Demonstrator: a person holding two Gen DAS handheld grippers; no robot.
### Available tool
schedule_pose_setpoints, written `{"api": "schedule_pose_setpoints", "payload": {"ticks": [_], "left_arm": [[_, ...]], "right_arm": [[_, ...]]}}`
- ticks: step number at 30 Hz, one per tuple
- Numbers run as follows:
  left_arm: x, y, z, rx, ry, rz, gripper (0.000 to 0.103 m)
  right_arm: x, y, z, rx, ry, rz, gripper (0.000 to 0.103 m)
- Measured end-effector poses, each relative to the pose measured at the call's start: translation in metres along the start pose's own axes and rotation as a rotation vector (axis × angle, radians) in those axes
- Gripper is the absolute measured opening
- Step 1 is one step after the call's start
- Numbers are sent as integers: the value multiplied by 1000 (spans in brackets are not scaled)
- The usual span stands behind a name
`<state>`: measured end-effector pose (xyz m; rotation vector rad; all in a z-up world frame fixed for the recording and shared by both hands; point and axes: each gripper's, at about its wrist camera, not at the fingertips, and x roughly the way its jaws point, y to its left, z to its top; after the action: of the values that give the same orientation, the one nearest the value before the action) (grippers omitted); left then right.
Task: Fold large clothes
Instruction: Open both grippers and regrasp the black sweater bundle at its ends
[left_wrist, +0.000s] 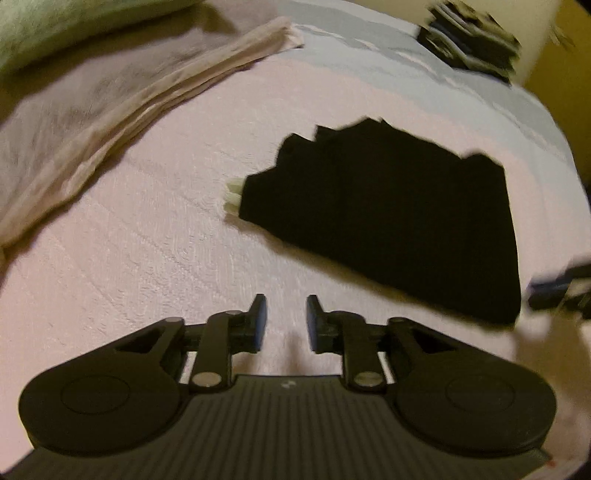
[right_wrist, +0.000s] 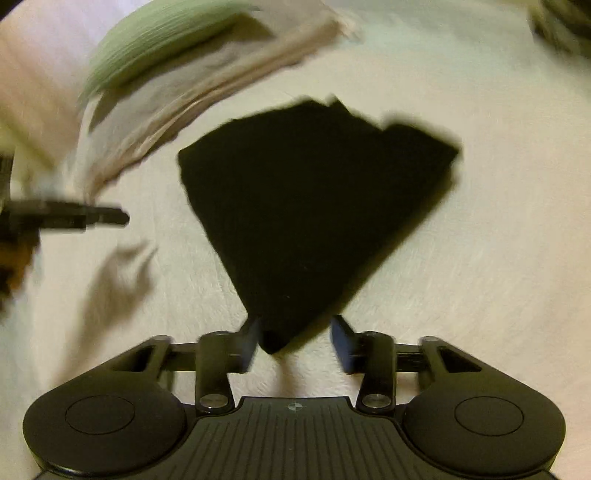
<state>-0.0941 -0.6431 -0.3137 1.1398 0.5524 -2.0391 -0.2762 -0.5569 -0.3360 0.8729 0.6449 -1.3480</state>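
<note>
A black garment (left_wrist: 388, 221) lies folded flat on the pale bedcover (left_wrist: 147, 258), with a small white tag (left_wrist: 233, 195) sticking out at its left edge. My left gripper (left_wrist: 286, 306) hovers over bare cover, near and left of the garment, open with a narrow gap and nothing between its fingers. In the right wrist view the black garment (right_wrist: 310, 206) fills the middle. Its near corner lies between the wide-open fingers of my right gripper (right_wrist: 295, 321), and the right pad stands clear of the cloth. The left gripper (right_wrist: 107, 216) shows side-on at the left.
A folded beige cloth (left_wrist: 129, 96) stretches along the far left of the bed, beside a green pillow (left_wrist: 55, 26). A dark pile of clothes (left_wrist: 472, 40) sits at the far right corner. The bed's edge drops off at the right.
</note>
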Motion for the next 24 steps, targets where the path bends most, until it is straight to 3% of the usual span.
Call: {"api": "schedule_pose_setpoints", "payload": {"ticks": [1,5,8,10,12,14,15,16,18,24], "left_arm": [[-4,-9,-3,69,-13,27,36],[-14,-47,-10,429,-77,126,52],[-5,-66,-18,628,-107,155,56],[6,-75,-26,741,-121,164,67],[19,-81,-34,826,-144,171,78],[33,-85,-41,908,-163,175,82],[40,-85,-44,947,-174,185,84],[47,-88,-48,1001,-187,206,85],[63,-93,-54,1118,-215,234,85],[89,-101,-49,1355,-291,312,85]], "right_arm": [[-2,16,1,-101,-12,-25,70],[25,67,-3,-455,-36,-107,71],[71,93,-12,-662,18,-205,71],[104,100,-24,-799,83,-311,71],[119,100,-33,-899,71,-354,71],[123,94,-32,-923,51,-374,69],[123,91,-30,-919,54,-354,62],[120,87,-27,-908,55,-335,44],[104,79,-19,-880,39,-289,27],[40,56,22,-837,32,-183,23]]}}
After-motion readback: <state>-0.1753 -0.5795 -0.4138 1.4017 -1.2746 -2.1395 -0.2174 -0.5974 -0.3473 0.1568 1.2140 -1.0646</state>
